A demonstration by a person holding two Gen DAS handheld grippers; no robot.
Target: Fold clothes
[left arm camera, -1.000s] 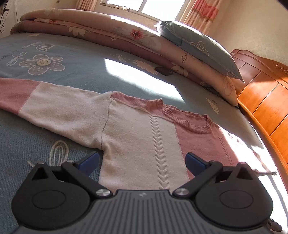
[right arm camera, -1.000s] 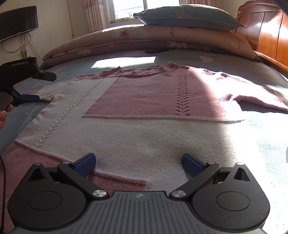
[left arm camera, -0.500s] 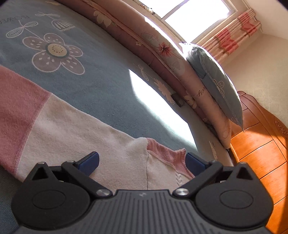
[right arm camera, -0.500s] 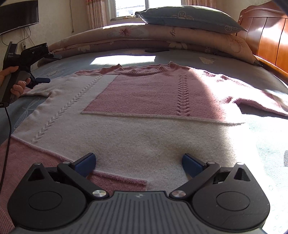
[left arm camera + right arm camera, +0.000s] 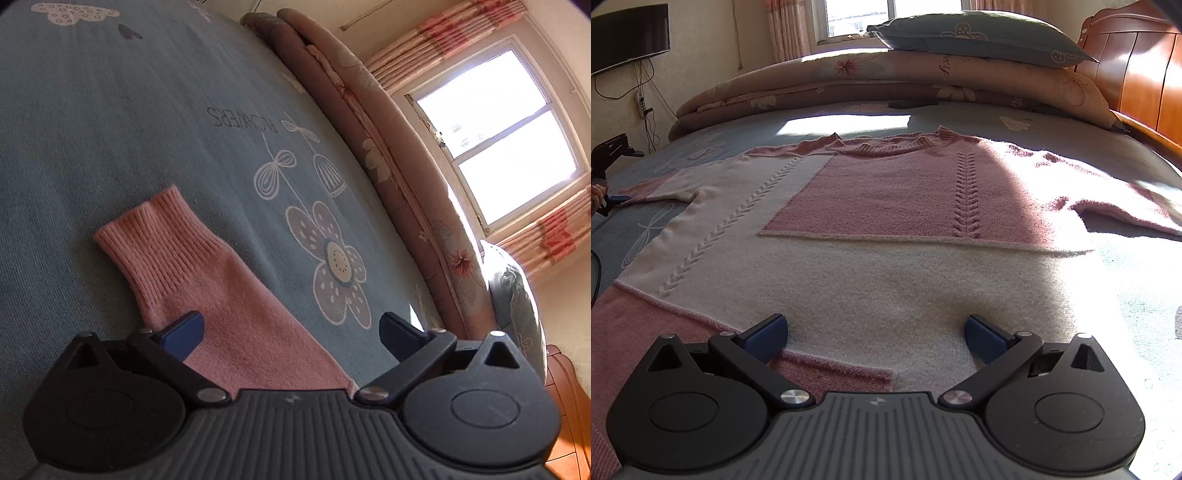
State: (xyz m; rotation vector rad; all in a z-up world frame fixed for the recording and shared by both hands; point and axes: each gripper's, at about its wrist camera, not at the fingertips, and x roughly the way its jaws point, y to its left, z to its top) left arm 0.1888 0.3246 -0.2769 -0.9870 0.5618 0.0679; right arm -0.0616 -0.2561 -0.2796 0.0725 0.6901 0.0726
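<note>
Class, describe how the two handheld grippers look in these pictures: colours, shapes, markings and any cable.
Both the left gripper and the right gripper have a ribbed grey body, two round black side housings, black link arms with silver pivot pins, and blue fingertips. A small mark sits at the body's centre. A thin dark cable runs at the right view's left edge.

The left claw point(image 5: 613, 201) sits half off the picture at 9 o'clock, so its fingers can't be seen. The sweater's sleeve point(image 5: 1137, 212) runs off at 3 o'clock. Small writing on the pillow point(image 5: 975, 35) is unreadable.
</note>
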